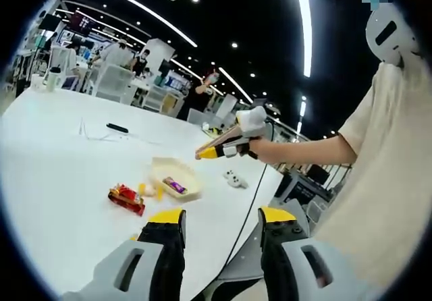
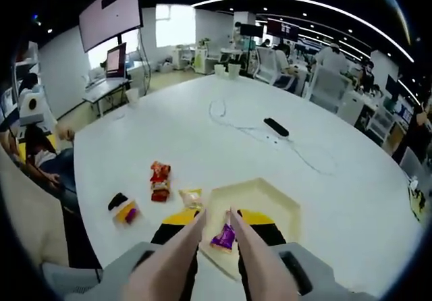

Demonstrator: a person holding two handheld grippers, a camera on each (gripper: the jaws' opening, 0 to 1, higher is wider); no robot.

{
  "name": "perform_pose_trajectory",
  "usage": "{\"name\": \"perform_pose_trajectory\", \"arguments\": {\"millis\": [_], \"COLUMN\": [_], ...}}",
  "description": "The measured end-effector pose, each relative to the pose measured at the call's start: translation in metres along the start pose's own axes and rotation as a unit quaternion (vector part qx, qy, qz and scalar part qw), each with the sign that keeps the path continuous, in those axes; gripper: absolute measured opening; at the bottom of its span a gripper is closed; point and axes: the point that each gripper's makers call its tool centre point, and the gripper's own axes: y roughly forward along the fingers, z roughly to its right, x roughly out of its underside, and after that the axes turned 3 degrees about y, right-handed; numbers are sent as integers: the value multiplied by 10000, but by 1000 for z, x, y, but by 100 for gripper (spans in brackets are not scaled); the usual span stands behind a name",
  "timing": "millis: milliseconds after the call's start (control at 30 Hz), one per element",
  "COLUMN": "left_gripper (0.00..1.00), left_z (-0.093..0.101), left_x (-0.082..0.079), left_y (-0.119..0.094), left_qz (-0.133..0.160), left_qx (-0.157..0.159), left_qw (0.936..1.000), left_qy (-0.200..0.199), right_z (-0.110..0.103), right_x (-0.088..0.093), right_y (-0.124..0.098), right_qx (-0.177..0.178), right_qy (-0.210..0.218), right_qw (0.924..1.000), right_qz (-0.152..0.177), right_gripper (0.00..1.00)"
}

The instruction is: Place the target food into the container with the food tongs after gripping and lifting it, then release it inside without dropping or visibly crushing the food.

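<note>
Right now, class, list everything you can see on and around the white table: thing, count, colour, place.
Table: one, white, under everything.
Container: one, pale yellow tray, near the table edge.
Purple packet: one, between the tong tips over the container.
Red packet: one, on the table beside the container.
Yellow packet: one, next to the container's rim.
Black and yellow item: one, near the table edge.
Black remote-like object: one, farther up the table, by a thin cable.
Food tongs: one pair, tan, in the right tool.
Left tool: open, empty.
Right tool: clamped on the food tongs.
</note>
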Motion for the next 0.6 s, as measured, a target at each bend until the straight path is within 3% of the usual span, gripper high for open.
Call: {"name": "perform_pose_trajectory", "arguments": {"millis": [600], "left_gripper": [42], "left_z": [-1], "left_x": [2], "left_y": [-1], "left_qz": [0], "left_qx": [-14], "left_qw": [10000], "left_qy": [-38], "right_z": [-15], "right_x": [1], "right_y": [11], "right_qx": [-165], "right_qy": [-72], "right_qw": [9998], "right_qz": [-71], "right_gripper": [22]}}
